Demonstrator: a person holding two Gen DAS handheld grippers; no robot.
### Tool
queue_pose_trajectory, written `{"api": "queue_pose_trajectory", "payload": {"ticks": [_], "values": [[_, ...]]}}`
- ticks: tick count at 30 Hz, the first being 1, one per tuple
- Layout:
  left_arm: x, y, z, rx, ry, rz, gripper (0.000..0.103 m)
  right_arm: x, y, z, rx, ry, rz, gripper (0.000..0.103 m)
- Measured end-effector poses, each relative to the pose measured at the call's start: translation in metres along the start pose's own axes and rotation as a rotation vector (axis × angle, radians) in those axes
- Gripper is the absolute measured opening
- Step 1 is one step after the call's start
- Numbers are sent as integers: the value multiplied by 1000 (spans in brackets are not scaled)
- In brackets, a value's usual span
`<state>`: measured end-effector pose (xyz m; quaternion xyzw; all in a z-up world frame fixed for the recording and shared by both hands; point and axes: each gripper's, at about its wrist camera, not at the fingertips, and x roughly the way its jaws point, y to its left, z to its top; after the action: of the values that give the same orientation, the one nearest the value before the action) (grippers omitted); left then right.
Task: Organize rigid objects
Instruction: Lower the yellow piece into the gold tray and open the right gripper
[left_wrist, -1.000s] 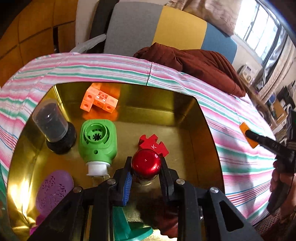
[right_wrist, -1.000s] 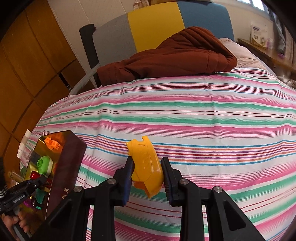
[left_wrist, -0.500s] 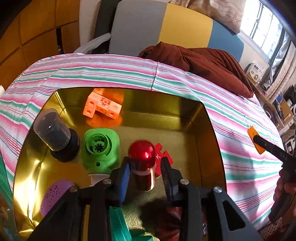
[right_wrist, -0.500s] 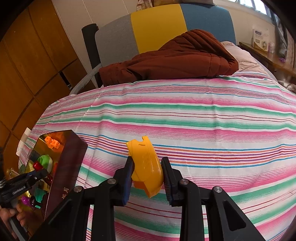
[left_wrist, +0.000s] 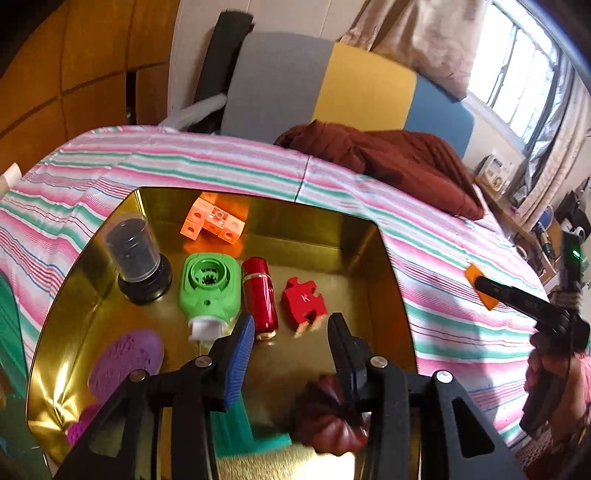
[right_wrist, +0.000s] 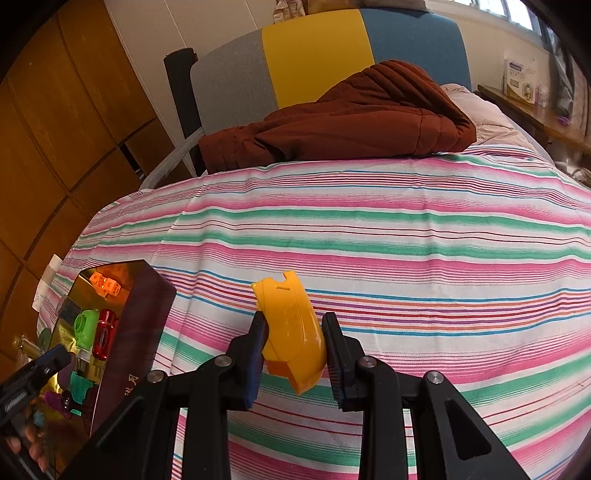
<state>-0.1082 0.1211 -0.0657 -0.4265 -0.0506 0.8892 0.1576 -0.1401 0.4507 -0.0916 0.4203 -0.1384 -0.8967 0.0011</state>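
The left gripper (left_wrist: 291, 332) is held above the gold tin (left_wrist: 354, 236), its fingers spread wide with nothing between them. The red tube (left_wrist: 260, 295) is seen lying on its side on the tin floor, just beyond the left blue pad, at about 11 o'clock from the fingertips. Touching or nearly touching the tube at its 9 o'clock is the green piece (left_wrist: 208, 286), and at its 3 o'clock, close beside it, lies the red block (left_wrist: 303, 301) (a letter K is marked on top). The orange cubes (left_wrist: 213, 223) are placed at the tin's 12 o'clock wall, the black jar (left_wrist: 138, 264) stands upright at 10 o'clock, and the purple disc (left_wrist: 127, 360) lies at 8 o'clock. A dark red fluted thing (left_wrist: 328, 417) and a teal piece (left_wrist: 240, 424) are partly hidden under the fingers at 6 o'clock.

The right gripper (right_wrist: 293, 341) is clamped on the yellow shell (right_wrist: 291, 328), which is held over the striped sheet (right_wrist: 406, 240); whether the shell touches the sheet cannot be told. The tin (right_wrist: 144, 321) is seen at 9 o'clock of that view, with the brown jacket (right_wrist: 351, 125) at 12 o'clock.
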Motion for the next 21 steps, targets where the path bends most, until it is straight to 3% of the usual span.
{"api": "queue_pose_trajectory", "payload": {"ticks": [5,10,21], "values": [[-20,4,-25,-7,-50,-22,42,-2,5,-1,-27,-14,-5,30],[-29,10,-40,-8,-50,-26,42,-1,22,-5,-91,-15,31,30],[-39,13,-47,12,-57,-57,42,-9,106,-8,-201,2,149,30]]}}
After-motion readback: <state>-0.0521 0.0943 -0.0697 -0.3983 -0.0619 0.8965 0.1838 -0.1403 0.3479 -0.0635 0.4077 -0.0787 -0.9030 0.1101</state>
